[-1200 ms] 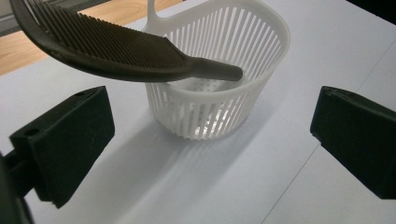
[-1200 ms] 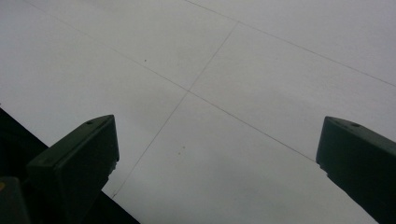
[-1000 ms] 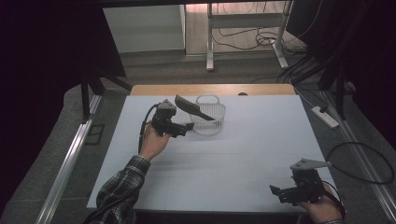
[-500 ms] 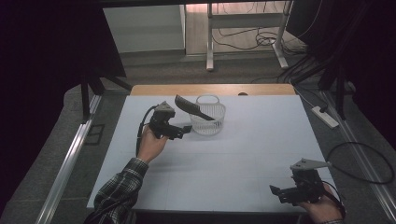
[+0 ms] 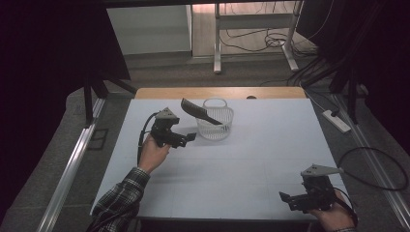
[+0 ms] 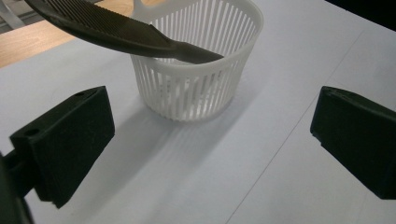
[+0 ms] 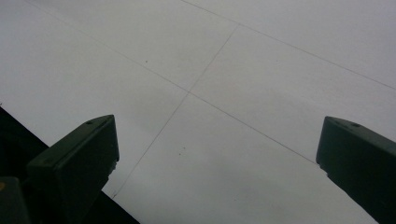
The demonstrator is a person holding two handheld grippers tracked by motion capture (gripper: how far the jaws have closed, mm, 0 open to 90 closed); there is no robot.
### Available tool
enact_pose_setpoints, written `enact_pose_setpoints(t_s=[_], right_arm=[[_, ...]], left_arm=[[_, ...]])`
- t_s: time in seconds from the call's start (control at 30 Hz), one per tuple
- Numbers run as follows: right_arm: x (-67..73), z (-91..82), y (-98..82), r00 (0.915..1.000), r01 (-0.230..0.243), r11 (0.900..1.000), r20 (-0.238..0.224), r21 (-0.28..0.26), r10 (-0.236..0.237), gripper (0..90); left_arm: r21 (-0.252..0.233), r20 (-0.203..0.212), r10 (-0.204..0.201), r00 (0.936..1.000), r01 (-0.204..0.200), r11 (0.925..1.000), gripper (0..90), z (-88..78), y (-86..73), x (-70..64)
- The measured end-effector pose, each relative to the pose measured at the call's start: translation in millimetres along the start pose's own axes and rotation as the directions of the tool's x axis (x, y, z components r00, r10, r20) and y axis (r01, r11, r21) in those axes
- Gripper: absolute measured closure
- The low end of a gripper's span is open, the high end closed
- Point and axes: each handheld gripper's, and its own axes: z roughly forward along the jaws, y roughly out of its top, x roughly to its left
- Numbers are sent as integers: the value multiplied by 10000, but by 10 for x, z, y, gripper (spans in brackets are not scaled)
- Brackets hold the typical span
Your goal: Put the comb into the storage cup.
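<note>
Right gripper is parked at the near right corner of the table, jaws spread, nothing held. Left gripper has been pulled back from the basket over the last second — jaws spread wide, empty. The comb is left propped in the basket, handle inside, toothed end sticking out over the rim — placement looks done.
</note>
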Motion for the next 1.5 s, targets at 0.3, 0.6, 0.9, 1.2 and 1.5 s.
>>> enact_pose_setpoints(t_s=[0.3, 0.6, 0.9, 1.2, 1.5], right_arm=[[6, 1, 0, 10000, 35, 10000, 12, 25, -35, 0], [9, -5, -2, 10000, 99, 9999, 2, -17, -99, 0], [13, -11, -3, 9999, 143, 9999, 2, -57, -143, 0], [17, -12, -5, 9999, 144, 9999, 12, -93, -144, 0], [22, -16, -4, 9998, 181, 9998, 8, -105, -181, 0]], left_arm=[[71, 105, -36, 9999, 36, 10000, 0, -38, -51, -37], [195, 140, -165, 9998, 162, 9997, 0, -73, -100, -53], [289, -2, -126, 9999, 126, 9995, 0, -122, -146, -66], [163, -80, -203, 9998, 205, 9997, 0, -229, -206, -76], [102, -198, -194, 9996, 196, 9998, 0, -311, -259, -87]])
